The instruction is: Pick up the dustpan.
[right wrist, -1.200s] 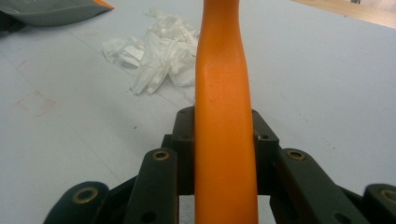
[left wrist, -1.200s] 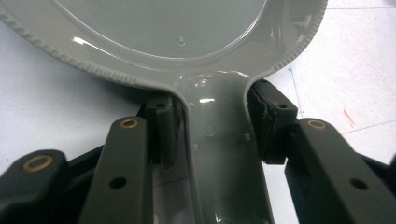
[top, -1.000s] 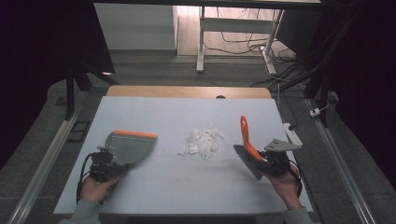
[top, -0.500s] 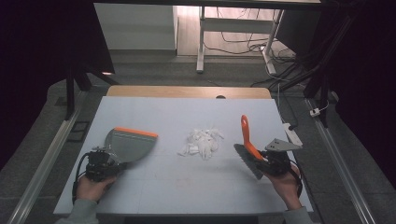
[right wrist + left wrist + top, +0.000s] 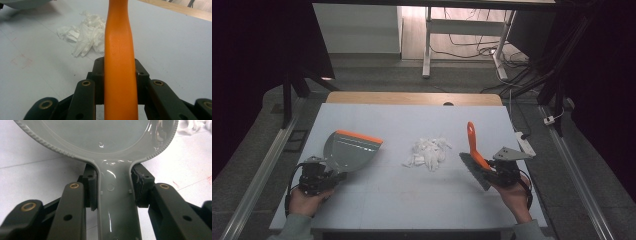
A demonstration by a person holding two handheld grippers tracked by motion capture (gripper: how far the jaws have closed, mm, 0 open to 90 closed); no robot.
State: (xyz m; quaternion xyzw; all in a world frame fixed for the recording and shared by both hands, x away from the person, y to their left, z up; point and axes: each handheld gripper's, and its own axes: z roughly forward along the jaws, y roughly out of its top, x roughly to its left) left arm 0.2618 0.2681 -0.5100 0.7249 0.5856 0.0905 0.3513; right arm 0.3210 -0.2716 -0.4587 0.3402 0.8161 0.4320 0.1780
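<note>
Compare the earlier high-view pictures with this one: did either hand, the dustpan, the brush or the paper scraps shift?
Nothing visibly changed. The left gripper stays shut on the dustpan handle, the right gripper stays shut on the brush handle, and the pile of paper scraps lies between them on the table as before.

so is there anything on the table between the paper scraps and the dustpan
Nothing visible. In the high view the white paper scraps lie mid-table, and only bare table separates them from the dustpan held in the left gripper. The brush, held in the right gripper, sits on the scraps' far side.
</note>
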